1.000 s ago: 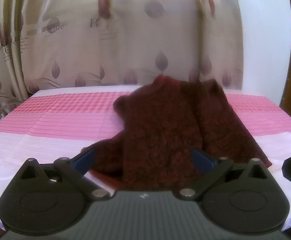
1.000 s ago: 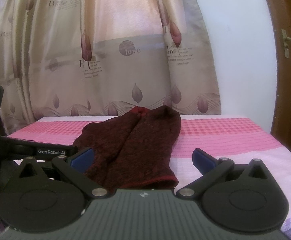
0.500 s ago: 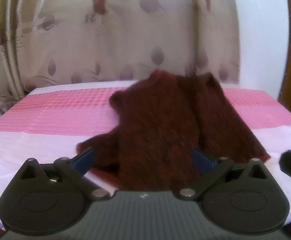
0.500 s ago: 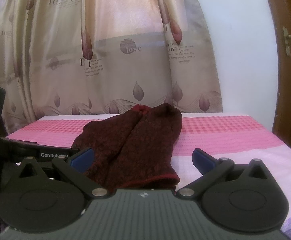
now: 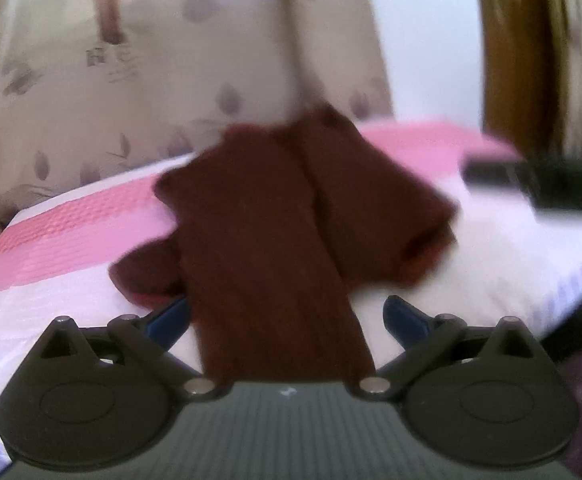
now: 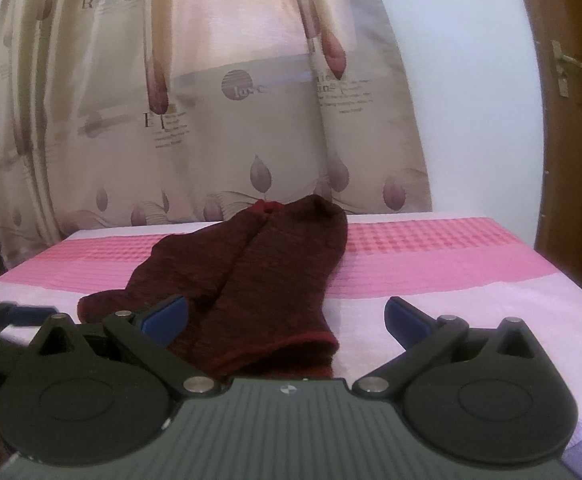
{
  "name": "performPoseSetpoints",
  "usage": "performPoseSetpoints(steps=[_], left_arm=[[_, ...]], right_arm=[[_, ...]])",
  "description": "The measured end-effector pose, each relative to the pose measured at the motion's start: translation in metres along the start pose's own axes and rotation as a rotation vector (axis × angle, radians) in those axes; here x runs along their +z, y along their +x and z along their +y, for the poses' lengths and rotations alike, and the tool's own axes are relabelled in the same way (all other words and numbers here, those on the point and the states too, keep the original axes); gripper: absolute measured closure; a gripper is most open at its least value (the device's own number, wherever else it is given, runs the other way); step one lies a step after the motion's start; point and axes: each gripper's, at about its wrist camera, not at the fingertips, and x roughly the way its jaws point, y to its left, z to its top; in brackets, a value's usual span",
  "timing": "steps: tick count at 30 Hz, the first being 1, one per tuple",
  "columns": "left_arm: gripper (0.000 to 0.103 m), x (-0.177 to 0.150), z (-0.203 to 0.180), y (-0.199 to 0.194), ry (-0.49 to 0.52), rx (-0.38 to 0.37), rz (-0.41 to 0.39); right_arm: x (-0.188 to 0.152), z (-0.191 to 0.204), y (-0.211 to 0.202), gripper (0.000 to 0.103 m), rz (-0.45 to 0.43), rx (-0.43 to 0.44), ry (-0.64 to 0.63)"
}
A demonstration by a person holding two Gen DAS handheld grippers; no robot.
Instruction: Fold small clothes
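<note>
Left gripper (image 5: 287,316): jaws spread wide, holding nothing; the near end of the dark red garment (image 5: 291,216) lies between the blue fingertips (image 5: 405,314). This view is blurred. Right gripper (image 6: 285,316): jaws spread wide, holding nothing; the garment (image 6: 259,276) hem lies between its fingers, nearer the left one. The garment lies flat on the pink-and-white cloth (image 6: 431,256), running from the near edge toward the far curtain (image 6: 211,100).

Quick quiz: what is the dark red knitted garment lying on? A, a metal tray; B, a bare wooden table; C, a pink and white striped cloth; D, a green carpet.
C: the dark red knitted garment lies spread on a pink and white striped cloth, in front of both open grippers.
</note>
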Motion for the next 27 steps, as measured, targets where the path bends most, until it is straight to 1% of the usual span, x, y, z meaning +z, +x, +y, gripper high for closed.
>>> performPoseSetpoints(steps=[3, 5, 7, 8, 9, 10, 11, 12, 13, 14, 15, 18, 20, 24, 27], left_arm=[[0.001, -0.011, -0.014, 0.003, 0.075, 0.029, 0.014], [0.001, -0.018, -0.022, 0.008, 0.121, 0.034, 0.037], [0.001, -0.024, -0.027, 0.009, 0.156, 0.037, 0.034], [0.003, -0.026, -0.030, 0.009, 0.172, 0.034, 0.032], [0.009, -0.027, -0.032, 0.010, 0.187, 0.032, 0.032], [0.038, -0.028, -0.033, 0.012, 0.197, 0.034, 0.043], [0.056, -0.029, -0.035, 0.016, 0.204, 0.035, 0.069], [0.070, -0.029, -0.034, 0.019, 0.191, 0.020, 0.088], [0.073, -0.029, -0.033, 0.018, 0.176, 0.021, 0.081], [0.086, -0.028, -0.033, 0.018, 0.174, 0.024, 0.079], [0.090, -0.028, -0.032, 0.018, 0.174, 0.032, 0.076], [0.092, -0.019, -0.018, 0.007, 0.118, 0.059, 0.052], [0.092, -0.002, -0.002, -0.006, 0.078, 0.090, 0.003], [0.092, 0.049, 0.049, -0.034, -0.017, 0.185, -0.114], [0.092, 0.096, 0.099, -0.050, -0.092, 0.298, -0.207]], right_arm=[[-0.003, -0.005, 0.001, 0.000, 0.009, -0.007, 0.017], [-0.004, -0.007, 0.002, 0.000, 0.016, -0.010, 0.026], [-0.005, -0.009, 0.001, 0.000, 0.018, -0.011, 0.031], [-0.005, -0.010, 0.001, 0.000, 0.015, -0.014, 0.032], [-0.005, -0.011, 0.001, 0.000, 0.013, -0.017, 0.033], [-0.006, -0.011, 0.000, 0.000, 0.013, -0.019, 0.034], [-0.006, -0.013, 0.001, 0.000, 0.014, -0.020, 0.037], [-0.007, -0.014, 0.002, 0.000, 0.017, -0.023, 0.043], [-0.008, -0.015, 0.003, 0.000, 0.020, -0.023, 0.046], [-0.008, -0.016, 0.004, 0.000, 0.025, -0.023, 0.051], [-0.009, -0.017, 0.004, 0.000, 0.026, -0.022, 0.054], [-0.009, -0.018, 0.003, 0.000, 0.023, -0.026, 0.051], [-0.009, -0.019, 0.004, 0.000, 0.022, -0.030, 0.048], [-0.010, -0.024, 0.011, 0.000, 0.045, -0.048, 0.060], [-0.009, -0.030, 0.020, 0.000, 0.063, -0.061, 0.076]])
